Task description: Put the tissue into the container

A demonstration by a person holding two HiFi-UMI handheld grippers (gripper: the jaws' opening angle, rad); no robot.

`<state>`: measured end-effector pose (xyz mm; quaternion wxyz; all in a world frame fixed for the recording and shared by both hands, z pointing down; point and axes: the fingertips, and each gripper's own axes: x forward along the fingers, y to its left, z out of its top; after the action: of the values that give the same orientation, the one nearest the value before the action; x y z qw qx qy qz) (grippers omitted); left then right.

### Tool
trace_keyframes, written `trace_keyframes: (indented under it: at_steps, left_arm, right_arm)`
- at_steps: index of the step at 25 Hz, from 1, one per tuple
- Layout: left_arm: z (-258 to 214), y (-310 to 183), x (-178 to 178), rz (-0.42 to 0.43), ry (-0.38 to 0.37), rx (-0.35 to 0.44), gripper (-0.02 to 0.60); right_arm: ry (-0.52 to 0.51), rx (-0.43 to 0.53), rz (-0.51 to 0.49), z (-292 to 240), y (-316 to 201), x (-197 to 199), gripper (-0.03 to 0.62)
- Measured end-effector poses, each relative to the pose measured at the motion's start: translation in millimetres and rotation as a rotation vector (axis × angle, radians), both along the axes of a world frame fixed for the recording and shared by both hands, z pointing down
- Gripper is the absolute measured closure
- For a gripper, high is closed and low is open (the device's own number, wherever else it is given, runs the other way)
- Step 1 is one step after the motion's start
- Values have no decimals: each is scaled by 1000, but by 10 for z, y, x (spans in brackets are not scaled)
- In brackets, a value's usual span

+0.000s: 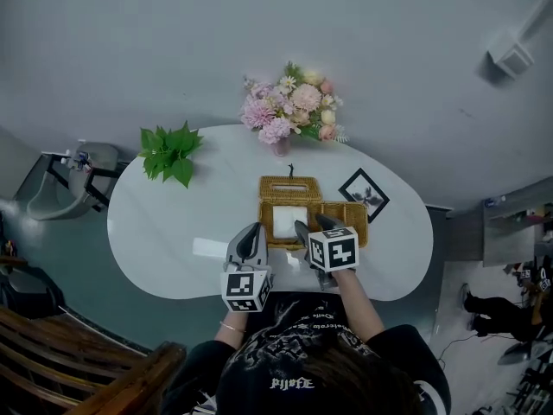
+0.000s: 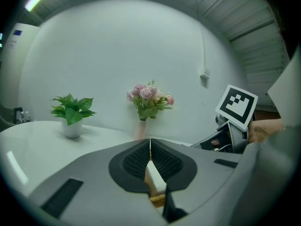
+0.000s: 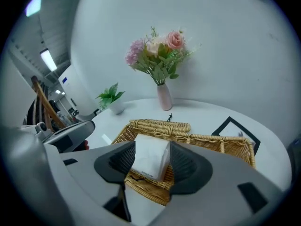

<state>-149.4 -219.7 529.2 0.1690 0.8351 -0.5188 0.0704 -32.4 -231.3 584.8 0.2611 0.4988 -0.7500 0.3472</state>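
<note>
a: seen the tissue?
b: lying white in the left compartment of the wicker container.
a: and the right gripper?
b: hovering just above it, jaws spread wide to either side, pinching nothing.
a: left gripper?
b: close beside the right one, by the container's near edge, jaws pressed together, empty.
a: around them?
b: white table, pink flowers, potted plant.

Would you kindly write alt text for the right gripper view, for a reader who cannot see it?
A white tissue pack sits in a wicker basket, between the right gripper's open jaws; flowers stand behind.
</note>
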Motion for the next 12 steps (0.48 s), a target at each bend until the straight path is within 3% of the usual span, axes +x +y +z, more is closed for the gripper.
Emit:
trace_keyframes:
  at_steps: [3, 6, 10, 12]
  left_arm:
    - [-22, 63, 21, 10, 14, 8, 555]
    - [-23, 109, 21, 21, 14, 14, 555]
    - [2, 172, 38, 28, 1, 20, 555]
    - [10, 205, 52, 33, -3, 19, 555]
  right_arm:
    - [31, 88, 6, -92, 30, 56, 352]
    - [-1, 165, 29, -178, 82, 37, 426]
    - [45, 169, 42, -113, 175, 80, 467]
    - [48, 176, 70, -119, 192, 128, 547]
